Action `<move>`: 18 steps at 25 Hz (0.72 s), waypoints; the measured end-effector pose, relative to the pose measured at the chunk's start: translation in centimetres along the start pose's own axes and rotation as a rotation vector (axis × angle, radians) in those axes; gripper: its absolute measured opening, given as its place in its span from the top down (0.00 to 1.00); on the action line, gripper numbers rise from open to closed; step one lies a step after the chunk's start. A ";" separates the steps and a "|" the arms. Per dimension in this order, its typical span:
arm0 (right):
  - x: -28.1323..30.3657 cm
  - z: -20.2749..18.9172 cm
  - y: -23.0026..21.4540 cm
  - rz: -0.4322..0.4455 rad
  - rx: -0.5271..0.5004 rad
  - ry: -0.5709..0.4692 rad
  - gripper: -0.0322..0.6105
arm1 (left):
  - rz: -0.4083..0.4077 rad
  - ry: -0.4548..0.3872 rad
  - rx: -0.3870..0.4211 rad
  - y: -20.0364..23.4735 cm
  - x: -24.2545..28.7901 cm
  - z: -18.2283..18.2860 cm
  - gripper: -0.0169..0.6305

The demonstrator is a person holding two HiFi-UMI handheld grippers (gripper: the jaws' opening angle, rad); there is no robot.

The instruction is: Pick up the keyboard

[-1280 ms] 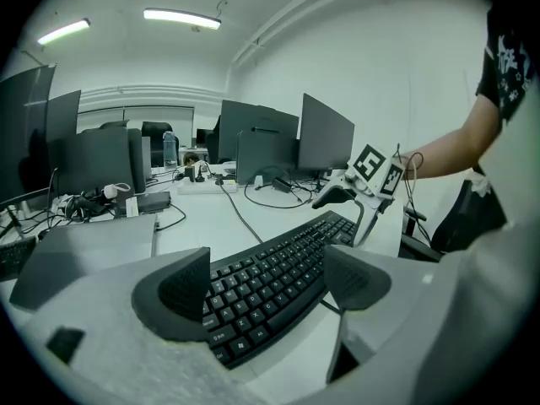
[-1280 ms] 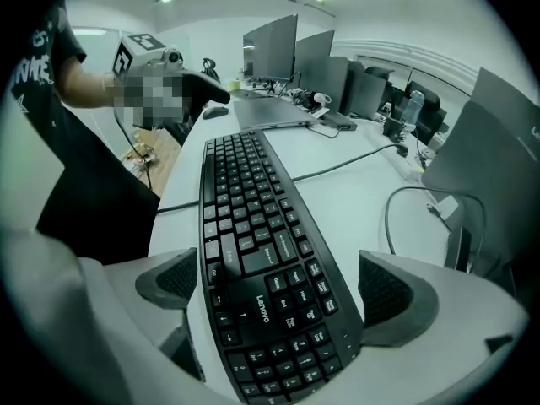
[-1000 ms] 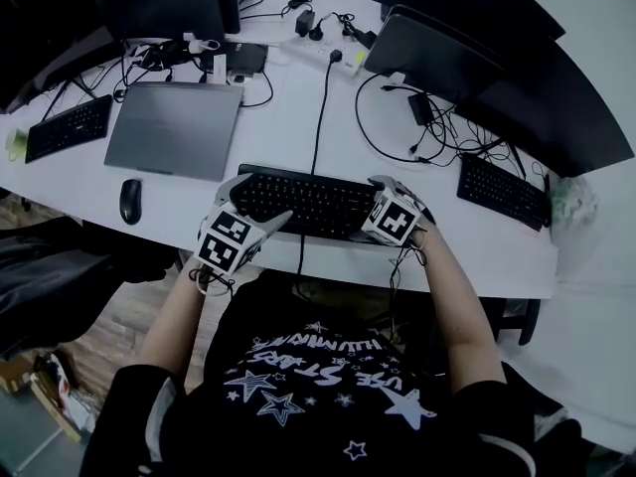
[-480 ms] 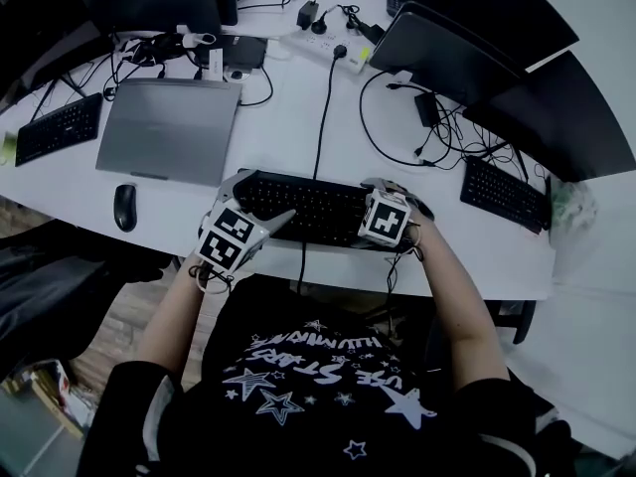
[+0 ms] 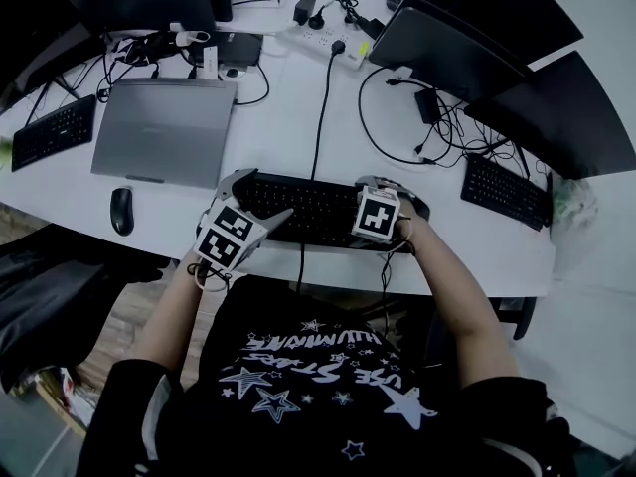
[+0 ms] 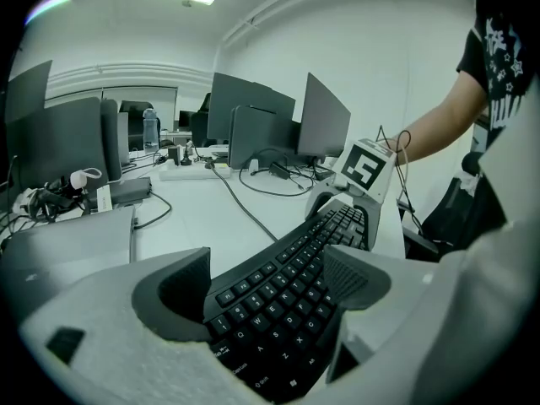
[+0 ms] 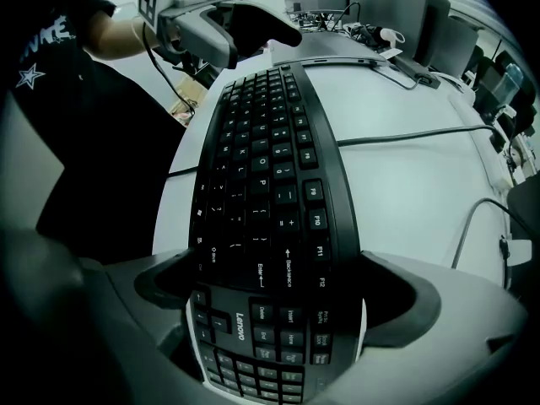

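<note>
A black curved keyboard [image 5: 310,205] lies close to the front edge of the white desk [image 5: 278,132]. My left gripper [image 5: 256,199] straddles its left end. In the left gripper view the keys [image 6: 283,298] fill the gap, and both pads [image 6: 181,289] press the keyboard's long edges. My right gripper [image 5: 360,212] holds the right end the same way. In the right gripper view the number-pad end [image 7: 270,310] sits between the pads [image 7: 405,302], which touch both edges. I cannot tell whether the keyboard is off the desk. Each gripper shows in the other's view, the right gripper [image 6: 364,171] and the left gripper [image 7: 211,24].
A closed grey laptop [image 5: 164,132] and a mouse [image 5: 121,210] lie left of the keyboard. A black cable [image 5: 320,117] runs from a power strip [image 5: 323,48] past the keyboard and over the desk edge. Other keyboards [image 5: 504,192] [image 5: 52,132], monitors [image 5: 447,58] and loose cables crowd the back.
My right gripper has slid a little to the left along the keyboard's right end. The left gripper and the keyboard have hardly moved.
</note>
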State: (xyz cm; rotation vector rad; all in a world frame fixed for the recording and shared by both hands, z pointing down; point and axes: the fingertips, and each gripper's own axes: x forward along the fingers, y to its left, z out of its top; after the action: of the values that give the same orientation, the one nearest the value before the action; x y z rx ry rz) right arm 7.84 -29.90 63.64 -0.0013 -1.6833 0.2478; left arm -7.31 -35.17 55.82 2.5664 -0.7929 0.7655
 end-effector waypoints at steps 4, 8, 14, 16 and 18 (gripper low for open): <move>0.1 -0.2 0.2 -0.003 0.007 0.010 0.06 | -0.009 0.012 0.002 -0.4 0.6 0.1 0.34; 0.0 -0.2 0.1 -0.012 0.008 0.027 0.06 | -0.011 0.020 0.021 -0.7 1.0 0.4 0.34; -0.6 -0.1 0.1 -0.061 0.000 0.027 0.05 | -0.013 0.058 0.100 -1.3 1.9 1.0 0.34; -0.8 -0.1 0.3 -0.100 0.003 0.023 0.06 | -0.014 0.074 0.146 -1.4 2.1 1.2 0.34; -1.1 -0.2 0.6 -0.141 0.019 0.014 0.06 | -0.017 0.092 0.197 -1.6 2.3 1.4 0.34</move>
State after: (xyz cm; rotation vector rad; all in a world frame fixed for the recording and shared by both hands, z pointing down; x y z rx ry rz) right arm 8.13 -29.46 62.54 0.1292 -1.6592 0.1577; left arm -4.22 -35.49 55.81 2.6822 -0.6973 0.9928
